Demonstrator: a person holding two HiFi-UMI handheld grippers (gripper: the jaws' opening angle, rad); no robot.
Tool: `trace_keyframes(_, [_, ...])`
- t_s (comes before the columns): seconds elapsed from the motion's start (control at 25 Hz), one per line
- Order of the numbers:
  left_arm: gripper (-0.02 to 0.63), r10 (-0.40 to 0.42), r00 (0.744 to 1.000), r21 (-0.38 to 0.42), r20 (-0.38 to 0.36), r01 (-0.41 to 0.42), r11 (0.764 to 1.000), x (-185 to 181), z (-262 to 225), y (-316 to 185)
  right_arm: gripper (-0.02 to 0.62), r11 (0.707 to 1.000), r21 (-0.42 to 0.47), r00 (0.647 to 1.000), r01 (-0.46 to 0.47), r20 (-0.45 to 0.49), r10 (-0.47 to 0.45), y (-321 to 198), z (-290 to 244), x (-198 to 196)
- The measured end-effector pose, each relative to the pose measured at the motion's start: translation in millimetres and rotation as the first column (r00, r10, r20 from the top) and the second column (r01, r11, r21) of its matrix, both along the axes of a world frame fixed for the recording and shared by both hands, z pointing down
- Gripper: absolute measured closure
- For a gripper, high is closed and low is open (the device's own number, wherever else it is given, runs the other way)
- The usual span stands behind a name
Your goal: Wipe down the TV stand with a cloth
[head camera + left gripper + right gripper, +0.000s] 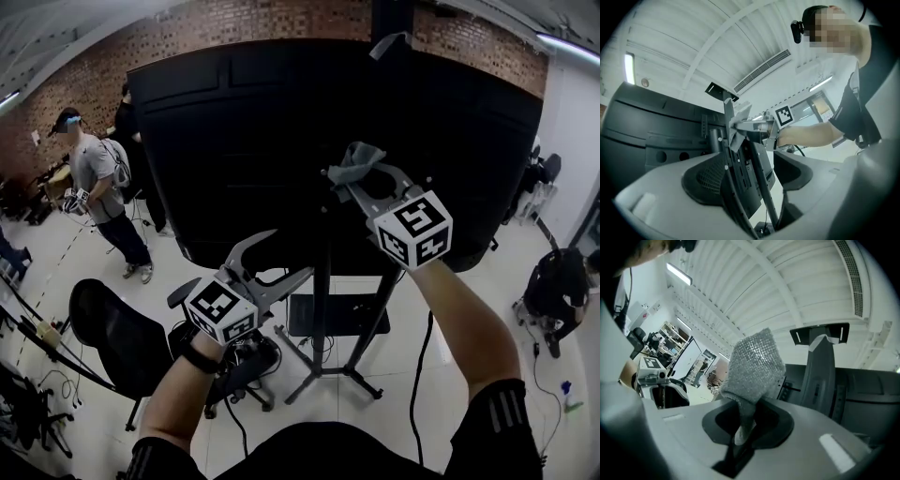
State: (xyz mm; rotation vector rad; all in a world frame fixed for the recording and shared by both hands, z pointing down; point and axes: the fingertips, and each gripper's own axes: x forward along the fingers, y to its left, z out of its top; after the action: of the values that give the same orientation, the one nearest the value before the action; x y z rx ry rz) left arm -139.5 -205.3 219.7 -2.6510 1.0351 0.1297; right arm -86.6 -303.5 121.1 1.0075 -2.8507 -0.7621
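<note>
The right gripper (354, 180) jaws pinch only a corner of the grey cloth (752, 366). Rubbing the TV stand (322, 300) may pull it free. The left gripper (277, 258) jaws stand apart.

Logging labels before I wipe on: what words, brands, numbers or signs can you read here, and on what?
No readable words, brands or numbers in any view.
Square black-and-white marker patterns, not letters: on the left cube and the right cube.
TV back: no label can be made out.
</note>
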Motion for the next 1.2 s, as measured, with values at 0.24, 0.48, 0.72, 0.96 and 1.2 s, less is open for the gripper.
trace_keyframes(0.24, [0.256, 0.035, 0.999, 0.087, 0.008, -0.036, 0.996, 3, -35, -3, 0.549, 0.998, -0.005, 0.997, -0.067, -0.041, 0.066, -34, -5, -18])
trace_keyframes(0.48, [0.256, 0.046, 0.999, 0.069, -0.015, -0.045, 0.997, -4, -32, -11, 0.551, 0.996, -0.002, 0.995, -0.086, -0.047, 0.086, -45, -2, -28])
trace_keyframes(0.72, [0.256, 0.055, 0.998, 0.021, -0.03, -0.055, 0.998, -4, 1, -25, 0.551, 0.996, -0.024, 0.995, -0.081, -0.065, 0.079, -42, 35, -24])
trace_keyframes(0.96, [0.256, 0.054, 0.998, -0.059, -0.038, -0.056, 0.997, -1, 39, -41, 0.549, 0.996, 0.0, 0.981, -0.09, -0.174, 0.088, -41, 81, -27])
trace_keyframes(1.2, [0.256, 0.063, 0.997, -0.135, -0.043, -0.068, 0.989, 5, 78, -54, 0.549, 0.998, -0.019, 0.982, -0.062, -0.18, 0.058, -41, 124, -29])
